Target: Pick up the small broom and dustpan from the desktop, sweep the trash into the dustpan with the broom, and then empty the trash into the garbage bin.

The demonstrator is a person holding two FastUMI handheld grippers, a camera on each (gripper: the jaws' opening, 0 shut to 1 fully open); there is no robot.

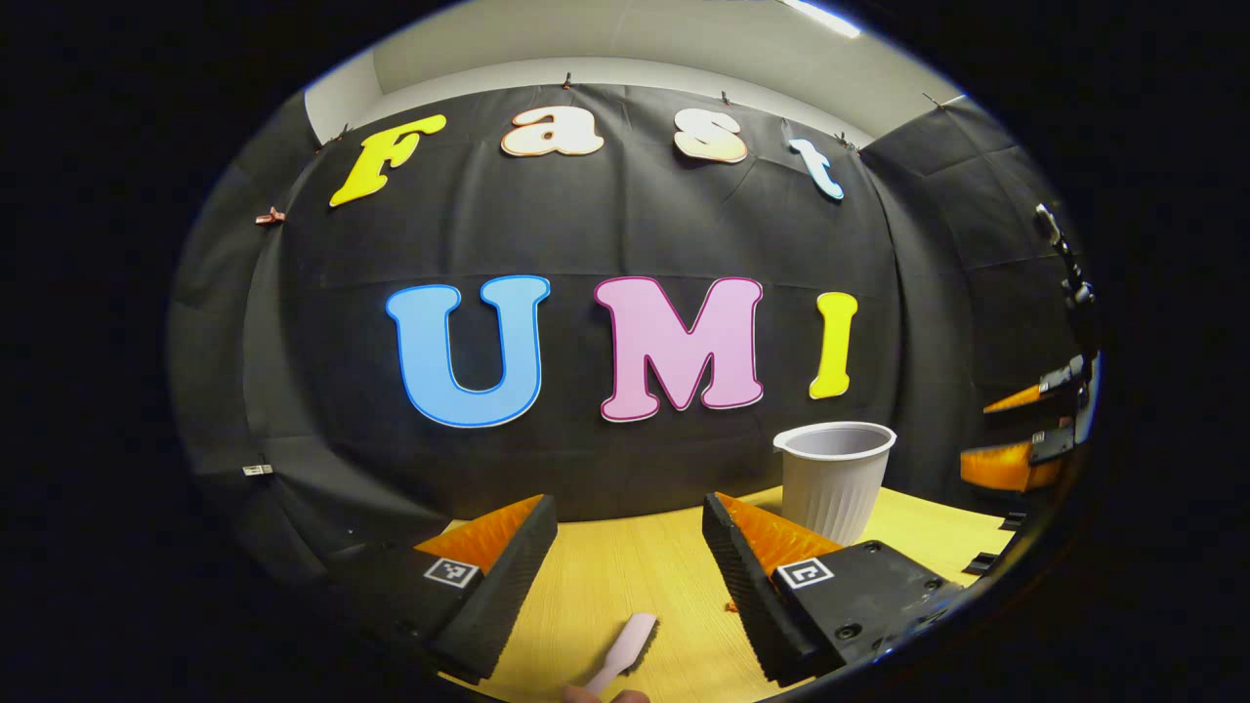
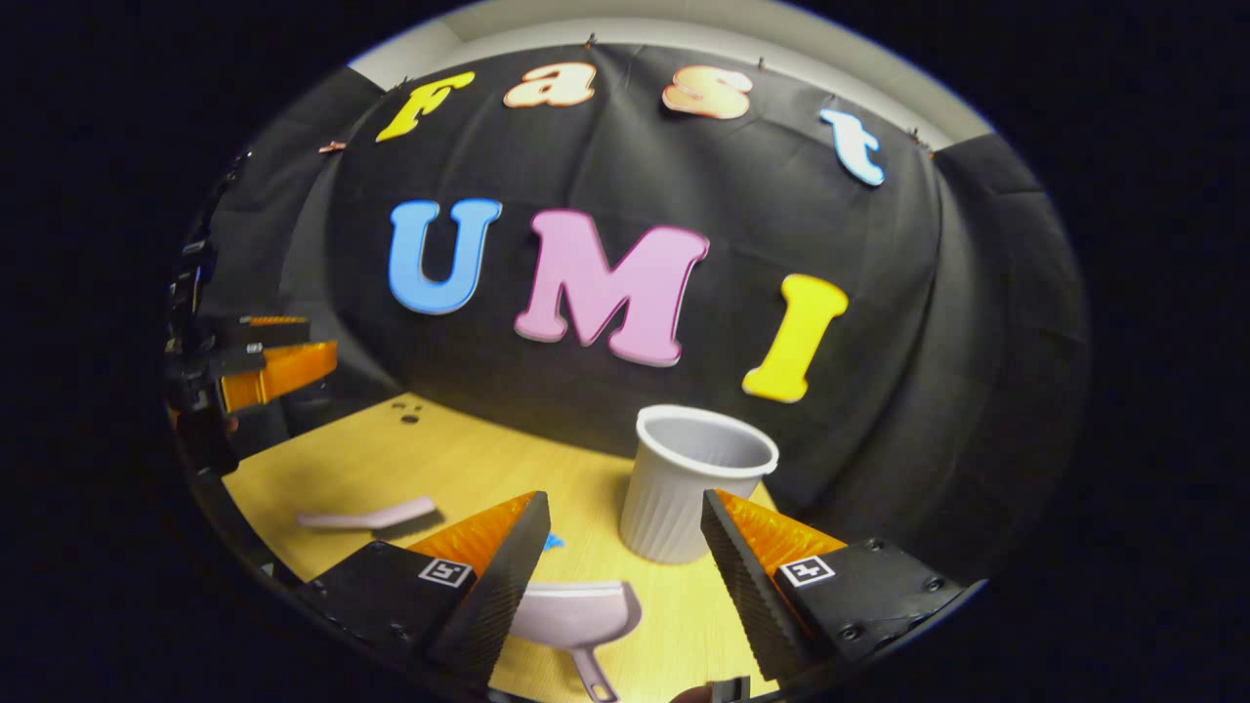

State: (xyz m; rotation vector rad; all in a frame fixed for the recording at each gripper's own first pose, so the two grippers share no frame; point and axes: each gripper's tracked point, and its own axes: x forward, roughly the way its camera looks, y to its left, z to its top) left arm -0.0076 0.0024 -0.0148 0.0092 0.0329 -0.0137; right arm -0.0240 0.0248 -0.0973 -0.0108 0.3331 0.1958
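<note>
My left gripper (image 1: 627, 508) hangs open above the wooden table (image 1: 605, 576). The end of the small pale pink broom (image 1: 625, 649) lies on the wood below the gap between its fingers. My right gripper (image 2: 625, 498) is also open. The pale pink dustpan (image 2: 576, 610) lies flat below it, partly hidden by one finger, its handle pointing toward me. In the right gripper view the broom (image 2: 366, 516) lies on the table to the left, and a small blue scrap (image 2: 554, 540) sits just beyond the dustpan. The white ribbed garbage bin (image 2: 693, 483) stands upright behind it.
The bin (image 1: 835, 478) stands at the back right in the left gripper view, with the right gripper (image 1: 1016, 430) off to its right. The left gripper (image 2: 293, 344) hovers at the table's left end. A tiny orange scrap (image 1: 730, 607) lies by my finger. The black cloth wall closes the back.
</note>
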